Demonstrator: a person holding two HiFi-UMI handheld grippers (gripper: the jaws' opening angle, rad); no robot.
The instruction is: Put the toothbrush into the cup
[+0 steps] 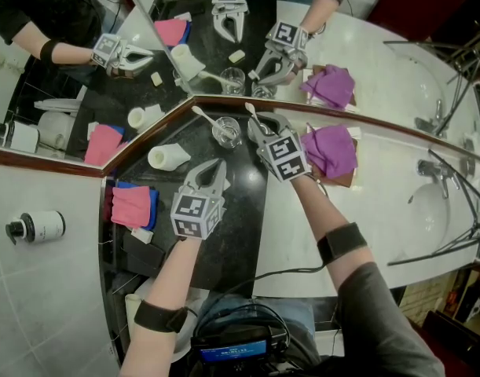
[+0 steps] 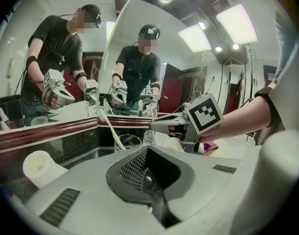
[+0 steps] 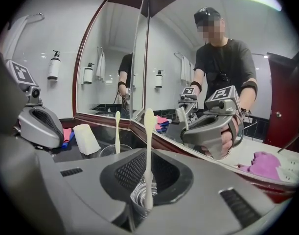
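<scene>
Nearly done, I judge: cream plastic toothbrush (image 3: 148, 151) stands handle-down inside the clear glass cup (image 3: 138, 202), right gripper (image 1: 259, 130) jaws narrowly parted, seemingly not pinching it; left gripper (image 1: 214, 170) closed, empty; withdrawal remains.

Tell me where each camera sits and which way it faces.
Head view: on the person's head, steeply down at the black counter; forearms, left gripper, right gripper show.
Left gripper view: on the left gripper, along its shut jaws toward the mirror; right gripper ahead.
Right gripper view: on the right gripper, at a toothbrush between its jaws, standing in a glass cup; left gripper beside.
Both gripper views share the second glass cup.
</scene>
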